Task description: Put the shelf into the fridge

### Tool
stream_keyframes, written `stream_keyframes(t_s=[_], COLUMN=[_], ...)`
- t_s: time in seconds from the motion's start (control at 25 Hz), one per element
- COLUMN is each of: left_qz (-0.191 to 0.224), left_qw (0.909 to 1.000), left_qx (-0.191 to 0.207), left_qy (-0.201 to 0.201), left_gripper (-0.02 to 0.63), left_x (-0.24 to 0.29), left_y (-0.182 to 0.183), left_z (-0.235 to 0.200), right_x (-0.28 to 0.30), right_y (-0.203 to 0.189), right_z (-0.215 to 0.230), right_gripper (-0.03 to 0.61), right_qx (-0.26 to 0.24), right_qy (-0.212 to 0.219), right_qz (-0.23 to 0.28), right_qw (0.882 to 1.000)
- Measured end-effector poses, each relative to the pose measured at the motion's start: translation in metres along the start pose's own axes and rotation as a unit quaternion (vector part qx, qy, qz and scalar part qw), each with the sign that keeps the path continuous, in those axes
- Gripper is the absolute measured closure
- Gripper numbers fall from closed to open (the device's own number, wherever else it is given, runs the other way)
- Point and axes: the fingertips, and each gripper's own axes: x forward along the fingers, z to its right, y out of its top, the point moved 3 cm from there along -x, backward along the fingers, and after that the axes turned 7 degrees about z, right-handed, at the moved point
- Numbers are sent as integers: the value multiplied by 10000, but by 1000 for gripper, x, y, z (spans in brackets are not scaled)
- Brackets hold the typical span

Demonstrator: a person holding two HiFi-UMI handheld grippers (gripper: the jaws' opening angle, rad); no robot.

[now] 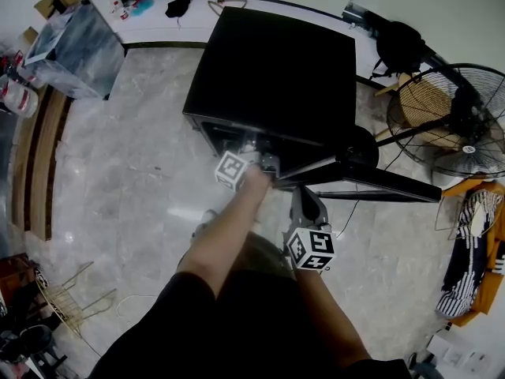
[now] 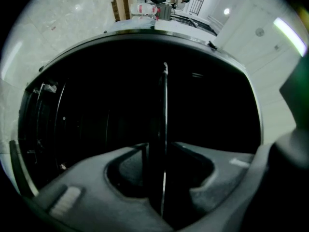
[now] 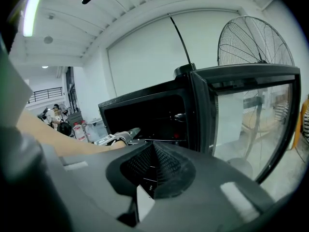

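Head view: a marble-tiled floor [image 1: 142,188] carries a black mini fridge [image 1: 276,61]. Its door [image 1: 379,181] is swung wide to the right, so the front of the cabinet is free to reach into. A large pedestal fan [image 1: 454,117] stands well apart on the right and plays no part.

The shelf [image 2: 164,110] is inside the dark cavity of the fridge. In the left gripper view it shows edge-on as a thin, bright-rimmed plate running from deep in the cabinet back between the jaws. That view is rolled, so the plate appears as an upright line; in the right gripper view a thin level line crosses the cavity at that height. The shelf looks to be resting on the fridge's side supports, though the dark walls hide the exact contact.

The left tool [image 2: 158,146] reaches into the opening with its jaws spread. The shelf edge passes between them with a gap on both sides, so the pads do not press on it. I judge the placing step as good as done.

The right tool [image 3: 153,151] is held back near the door. Its ribbed pads are closed together on nothing, and it keeps clear of the opening.
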Motion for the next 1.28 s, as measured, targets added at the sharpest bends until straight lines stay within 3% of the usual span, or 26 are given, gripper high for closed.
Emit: stream_keyframes(t_s=[0.24,0.4,0.52,0.68,0.76,0.88,1.08,1.28], left_qz=[-417,-514,-730,-1110,-1275,-1596,-2077,-2181], left_qw=[9975,9969,9952,9890,9827,9739,9428,9224], left_qx=[569,587,634,979,1344,1592,2459,2883], left_qy=[-19,88,127,11,27,-276,-864,-1360], left_gripper=[465,463,463,469,483,500,534,576], left_x=[-31,-71,-106,-158,-187,-231,-296,-342], left_y=[10,24,31,51,69,84,103,117], left_z=[7,14,31,65,81,112,170,232], right_x=[-12,-29,-45,-69,-81,-101,-141,-184], right_y=[-5,-2,1,4,5,2,-6,-9], right_z=[-1,-6,-8,-22,-37,-72,-135,-178], right_gripper=[580,580,580,580,580,580,580,580], right_qx=[-18,-114,-165,-81,-24,-107,-385,-424], right_qy=[6,-96,-234,-370,-374,-238,-48,-12], right_qz=[37,82,61,146,211,306,432,530], right_qw=[10000,9999,9996,9992,9991,9992,9983,9977])
